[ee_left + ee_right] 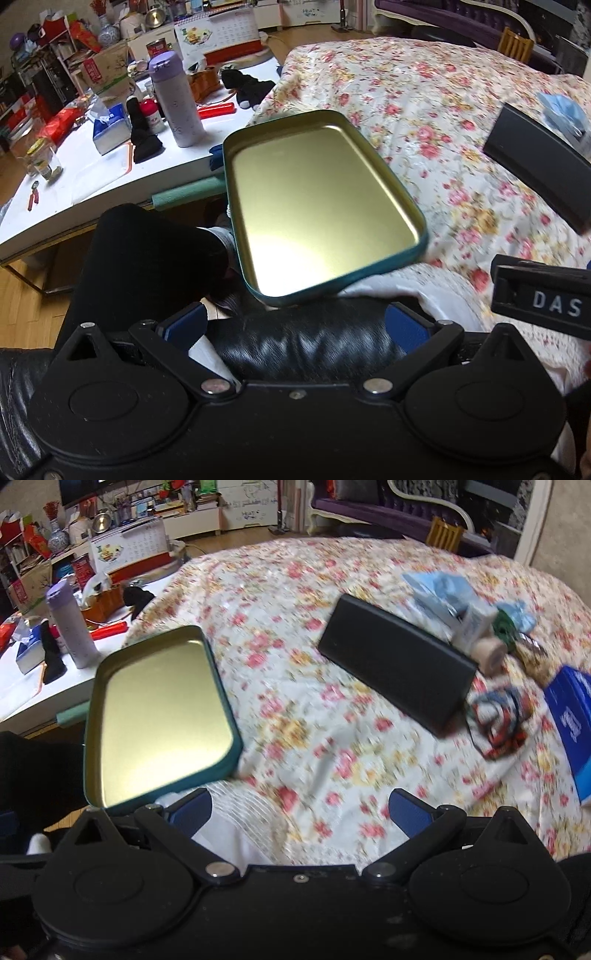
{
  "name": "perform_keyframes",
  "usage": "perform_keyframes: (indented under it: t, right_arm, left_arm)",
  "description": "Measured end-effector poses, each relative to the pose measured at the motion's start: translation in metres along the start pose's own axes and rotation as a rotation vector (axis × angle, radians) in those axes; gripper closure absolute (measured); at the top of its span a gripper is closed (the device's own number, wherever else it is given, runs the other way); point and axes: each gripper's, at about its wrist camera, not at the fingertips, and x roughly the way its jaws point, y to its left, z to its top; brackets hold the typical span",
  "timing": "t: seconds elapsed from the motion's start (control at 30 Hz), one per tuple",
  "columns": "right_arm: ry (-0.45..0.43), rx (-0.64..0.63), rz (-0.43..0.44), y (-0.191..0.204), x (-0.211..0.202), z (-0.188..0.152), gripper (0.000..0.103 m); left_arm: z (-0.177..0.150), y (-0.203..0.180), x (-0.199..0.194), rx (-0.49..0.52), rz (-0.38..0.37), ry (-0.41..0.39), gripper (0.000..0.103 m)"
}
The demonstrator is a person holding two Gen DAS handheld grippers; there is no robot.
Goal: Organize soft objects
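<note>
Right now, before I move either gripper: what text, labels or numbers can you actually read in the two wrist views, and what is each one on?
"DAS": white letters on the black gripper part at the right edge of the left wrist view; cut off by the frame.
Desk calendar: number grid too small to read.
Red can: label illegible.
Blue box on the floral bedspread: white print blurred.
Green tin: no text showing.

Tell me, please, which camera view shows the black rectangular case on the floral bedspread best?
The right wrist view. There the whole black case lies on the floral bedspread, all edges visible, though slightly blurred. The left wrist view shows only part of it, cut off at the right edge of the picture.
</note>
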Motion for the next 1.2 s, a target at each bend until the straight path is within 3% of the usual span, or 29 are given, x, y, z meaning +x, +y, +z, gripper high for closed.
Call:
perform_keyframes:
  t: [0.3,0.5,0.6,0.73,0.97,1.07,1.2]
  right_arm:
    - [0.002,0.006,0.029,0.014,0.003,0.026,0.001]
    - [-0.025,0.054,-0.056,-0.010,0.002,0.040,0.001]
    - [-0.048,0.065,-0.121,-0.030,-0.001,0.045,0.001]
    - [-0.078,0.115,-0.164,-0.071,-0.006,0.050,0.001]
    - [-0.138,0.164,-0.299,-0.135,-0.014,0.058,0.001]
    - [-0.169,0.219,-0.303,-0.161,-0.014,0.057,0.001]
    - [-0.111,0.270,-0.235,-0.188,-0.003,0.056,0.001]
  left_arm:
    - [0.019,0.006,0.012,-0.004,0.001,-0.011,0.004]
    - [0.038,-0.001,0.017,0.024,-0.010,-0.036,0.004]
    - [0.046,-0.010,0.017,0.051,0.002,-0.064,0.004]
    - [0.059,-0.023,0.021,0.092,-0.092,-0.043,0.004]
    - [0.079,-0.055,0.025,0.160,-0.135,-0.047,0.004]
    - [0.090,-0.069,0.027,0.193,-0.159,-0.053,0.004]
    - [0.103,-0.086,0.027,0.219,-0.187,-0.073,0.008]
